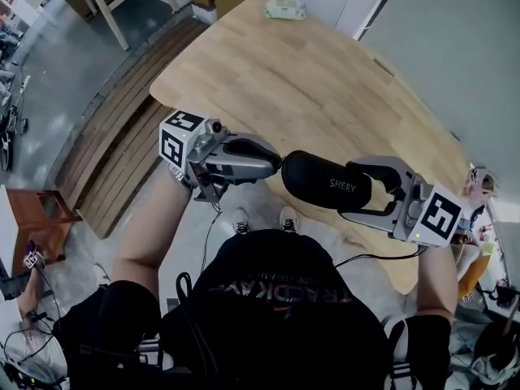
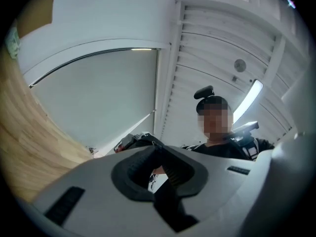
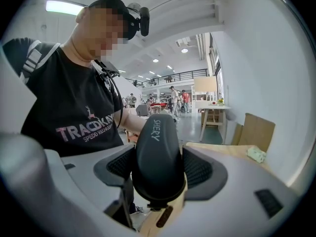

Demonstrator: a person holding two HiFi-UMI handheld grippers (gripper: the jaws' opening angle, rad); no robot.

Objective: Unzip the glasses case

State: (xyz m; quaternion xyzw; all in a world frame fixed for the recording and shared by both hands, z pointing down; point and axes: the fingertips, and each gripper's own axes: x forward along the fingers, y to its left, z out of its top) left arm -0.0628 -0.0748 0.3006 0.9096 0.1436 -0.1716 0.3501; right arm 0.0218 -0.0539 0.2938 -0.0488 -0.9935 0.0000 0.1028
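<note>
A black zip-up glasses case (image 1: 325,181) marked SHERY hangs in the air over the person's lap, near the table's front edge. My right gripper (image 1: 351,190) is shut on its right part, one pad on each long side; in the right gripper view the case (image 3: 157,157) fills the gap between the jaws (image 3: 158,152). My left gripper (image 1: 279,162) points at the case's left end and its tips touch there. In the left gripper view the tips (image 2: 157,147) are together. The zipper pull cannot be made out, so I cannot say if it is pinched.
The wooden table (image 1: 309,80) stretches ahead, with a pale green packet (image 1: 286,9) at its far end, also in the right gripper view (image 3: 256,154). Wooden planks (image 1: 122,136) and a brown stool (image 1: 41,210) lie on the floor at left. The person's legs are below.
</note>
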